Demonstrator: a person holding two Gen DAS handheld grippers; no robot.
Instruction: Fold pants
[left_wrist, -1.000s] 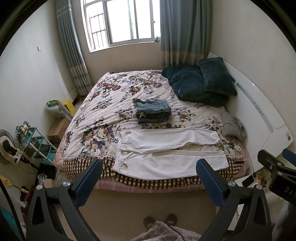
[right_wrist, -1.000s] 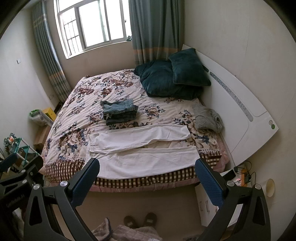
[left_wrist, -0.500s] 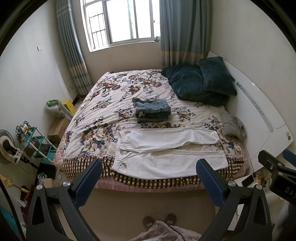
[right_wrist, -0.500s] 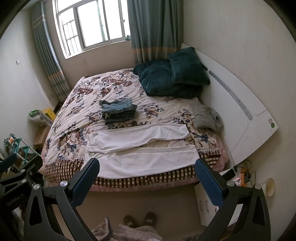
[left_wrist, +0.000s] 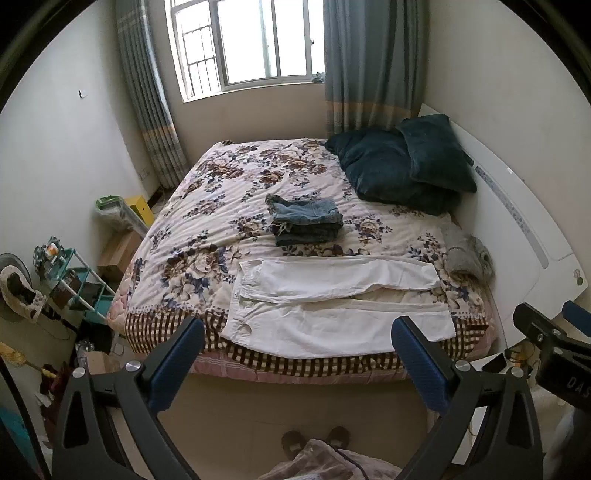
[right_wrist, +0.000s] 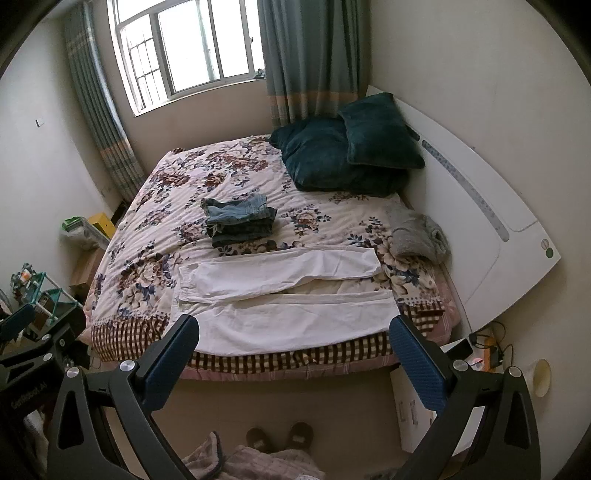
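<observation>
White pants (left_wrist: 332, 306) (right_wrist: 280, 299) lie spread flat along the near edge of the bed, waistband at the left, both legs running to the right. My left gripper (left_wrist: 297, 354) hangs open above the floor in front of the bed, well short of the pants, with nothing between its blue pads. At the same distance my right gripper (right_wrist: 293, 354) is open and empty too. The right gripper's body shows at the right edge of the left wrist view.
A stack of folded jeans (left_wrist: 306, 221) (right_wrist: 240, 219) sits mid-bed on the floral quilt (left_wrist: 229, 199). Dark pillows (left_wrist: 402, 166) and a grey garment (left_wrist: 467, 256) lie by the white headboard (right_wrist: 480, 206). A teal rack (left_wrist: 77, 284) and boxes stand left. Slippers (right_wrist: 280, 437) are on the floor below.
Both grippers have drifted slightly; the bed sits a little higher in the views. The pants have not moved, and both grippers stay open.
</observation>
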